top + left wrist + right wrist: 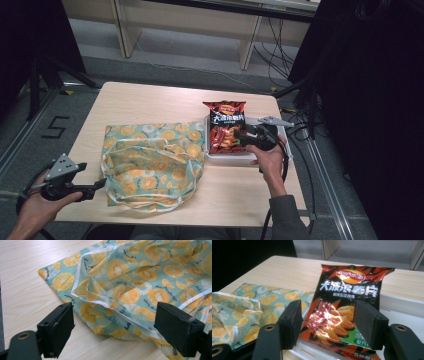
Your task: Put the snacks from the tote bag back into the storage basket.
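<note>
Chip bag point(348, 307), red and black, lies propped in a white tray point(226, 157) on the right half of the desk point(150, 102), top edge leaning toward the far side, left edge just beside the fruit-print cloth bag point(150, 165). My right claw point(328, 323) is lined up on its lower half, jaws standing wide on either side of the glossy front, pads not pressing yet, nothing held. I judge the step is grabbing the chips to pack them into the cloth bag. To do it well I'd push in a bit further so the pads straddle the bag's body, not just the crinkly seam, then close gently; it's air-filled, slippery, and hard squeezing could crush chips or pop it out. Lift clear of the tray rim before swinging left. Left claw point(115, 332) sits at the near left corner of the desk, jaws wide apart, empty, hovering over the cloth bag's white-trimmed opening point(100, 298). I'd pinch one trim layer and raise it so the mouth gapes first.
</note>
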Available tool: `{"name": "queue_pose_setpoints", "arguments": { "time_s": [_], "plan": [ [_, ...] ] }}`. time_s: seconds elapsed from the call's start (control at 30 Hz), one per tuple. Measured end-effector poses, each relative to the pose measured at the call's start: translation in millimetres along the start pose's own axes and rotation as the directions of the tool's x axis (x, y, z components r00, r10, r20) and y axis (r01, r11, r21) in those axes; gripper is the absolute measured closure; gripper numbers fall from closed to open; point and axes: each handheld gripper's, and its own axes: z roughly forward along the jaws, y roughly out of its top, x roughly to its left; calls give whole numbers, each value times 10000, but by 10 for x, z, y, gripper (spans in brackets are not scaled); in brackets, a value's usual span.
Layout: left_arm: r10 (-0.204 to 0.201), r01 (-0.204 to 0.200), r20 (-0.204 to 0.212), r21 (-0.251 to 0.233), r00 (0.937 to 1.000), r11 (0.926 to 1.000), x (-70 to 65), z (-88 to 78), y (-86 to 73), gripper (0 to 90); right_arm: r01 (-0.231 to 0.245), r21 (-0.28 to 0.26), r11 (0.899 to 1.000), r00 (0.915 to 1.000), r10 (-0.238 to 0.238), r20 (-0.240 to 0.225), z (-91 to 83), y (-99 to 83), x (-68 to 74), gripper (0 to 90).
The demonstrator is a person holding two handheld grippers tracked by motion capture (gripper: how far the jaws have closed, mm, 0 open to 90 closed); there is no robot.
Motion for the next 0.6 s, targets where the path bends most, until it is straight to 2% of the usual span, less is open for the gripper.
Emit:
{"name": "queue_pose_setpoints", "arguments": {
  "time_s": [0.07, 0.13, 0.17, 0.2, 0.23, 0.27, 0.33, 0.4, 0.43, 0.47, 0.5, 0.53, 0.57, 0.6],
  "plan": [
    [41, -40, 53, -30, 10000, 10000, -6, 4, 0, 154, -193, 99, 9998, 9998, 193, 0, -8, -23, 60, 412],
    [-48, 48, 89, -11, 9999, 10000, -18, 3, 0, 154, -160, 178, 9997, 9998, 162, -95, -21, -37, 94, 410],
    [120, -120, 71, 22, 9999, 9999, -12, -3, 4, 154, -162, 168, 9997, 9997, 165, -171, -24, -49, 112, 410],
    [106, -106, 65, -2, 9999, 9999, -16, -4, 4, 154, 176, 95, 9998, 9996, -174, -225, -25, -56, 102, 409],
    [87, -87, 25, 4, 10000, 10000, -21, -7, 5, 154, -169, 247, 9996, 9994, 176, -298, -39, -70, 151, 408],
    [90, -90, 54, -26, 9999, 10000, -21, -5, 5, 154, 204, 104, 9997, 9993, -200, -316, -34, -81, 140, 407],
    [49, -48, 106, -90, 9999, 9999, -25, 0, 5, 154, 46, 177, 9998, 9994, -40, -354, -42, -113, 192, 404],
    [91, -90, 130, -87, 9999, 9999, -26, 0, 8, 153, 381, 87, 9992, 9981, -376, -491, -39, -144, 201, 402],
    [429, -431, 133, 195, 9990, 9989, -5, -21, 12, 154, 344, 187, 9992, 9980, -333, -540, -43, -160, 224, 402],
    [265, -265, 136, 33, 9996, 9996, -18, -8, 9, 154, 203, 221, 9995, 9985, -192, -519, -49, -178, 259, 401],
    [51, -50, 128, -106, 9999, 9999, -35, 3, 5, 154, 320, 165, 9994, 9979, -310, -573, -44, -192, 269, 399],
    [317, -319, 128, 129, 9994, 9994, -18, -12, 8, 154, 368, 174, 9992, 9971, -356, -676, -44, -207, 277, 398],
    [269, -270, 118, 94, 9996, 9996, -25, -8, 6, 154, 385, 214, 9990, 9967, -368, -723, -42, -223, 295, 394],
    [372, -374, 130, 194, 9992, 9991, -22, -12, 8, 154, 91, 307, 9995, 9974, -69, -720, -46, -247, 343, 386]
  ]
}}
